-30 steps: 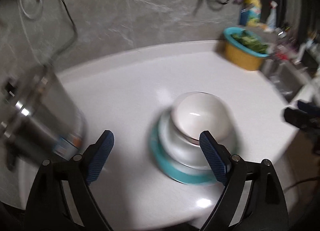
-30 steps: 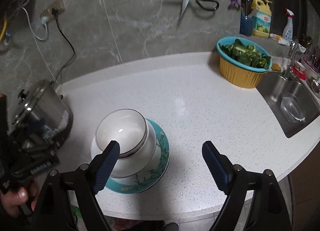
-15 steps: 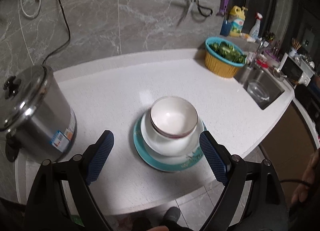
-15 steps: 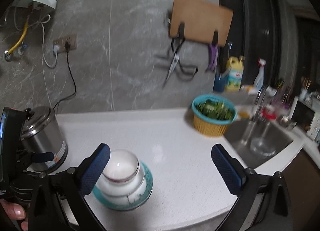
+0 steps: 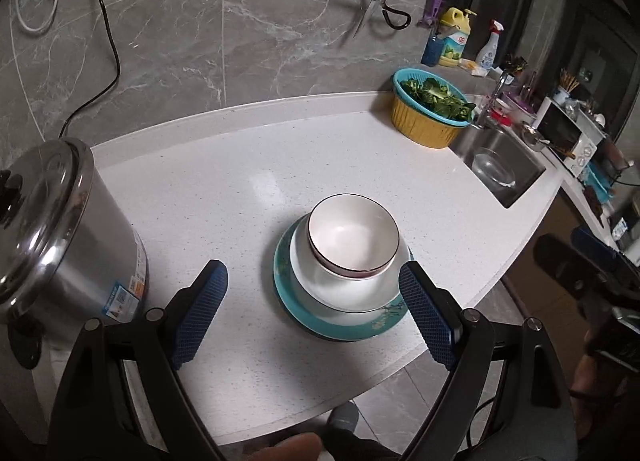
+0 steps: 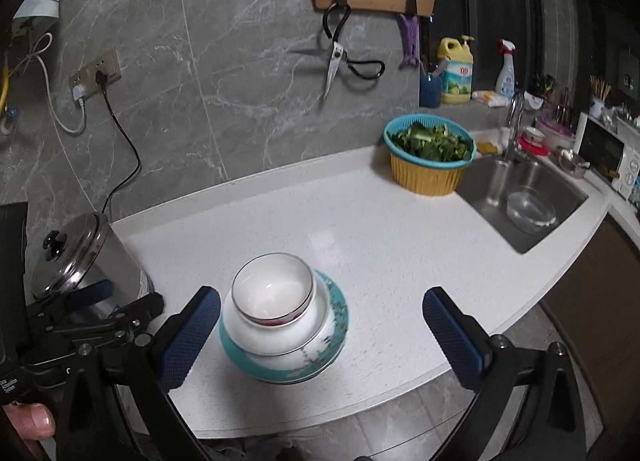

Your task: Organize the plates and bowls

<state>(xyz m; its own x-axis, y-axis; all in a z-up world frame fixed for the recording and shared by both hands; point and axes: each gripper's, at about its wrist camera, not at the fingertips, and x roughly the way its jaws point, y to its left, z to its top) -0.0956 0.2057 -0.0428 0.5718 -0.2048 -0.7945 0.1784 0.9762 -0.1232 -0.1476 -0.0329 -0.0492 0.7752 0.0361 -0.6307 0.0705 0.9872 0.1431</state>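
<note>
A stack stands on the white counter (image 5: pixel 240 189): a teal plate (image 5: pixel 332 327) at the bottom, a wide white bowl (image 5: pixel 340 293) on it, and a small dark-rimmed bowl (image 5: pixel 354 235) nested on top. My left gripper (image 5: pixel 311 269) hovers above and in front of the stack, open, touching nothing. In the right wrist view the same teal plate (image 6: pixel 338 317), white bowl (image 6: pixel 276 337) and small bowl (image 6: pixel 272 287) sit low in the middle. My right gripper (image 6: pixel 320 297) is open wide, raised clear of the stack, with nothing between its fingers.
A steel pot (image 5: pixel 52 229) with a lid stands left of the stack. A yellow basket (image 5: pixel 430 125) of greens sits at the back right beside the sink (image 5: pixel 506 169), which holds a glass bowl. The counter's curved front edge lies just below the stack.
Both grippers have drawn back and up from the stack, so it looks smaller and more of the kitchen shows. The right jaws stand wider than a second ago.
</note>
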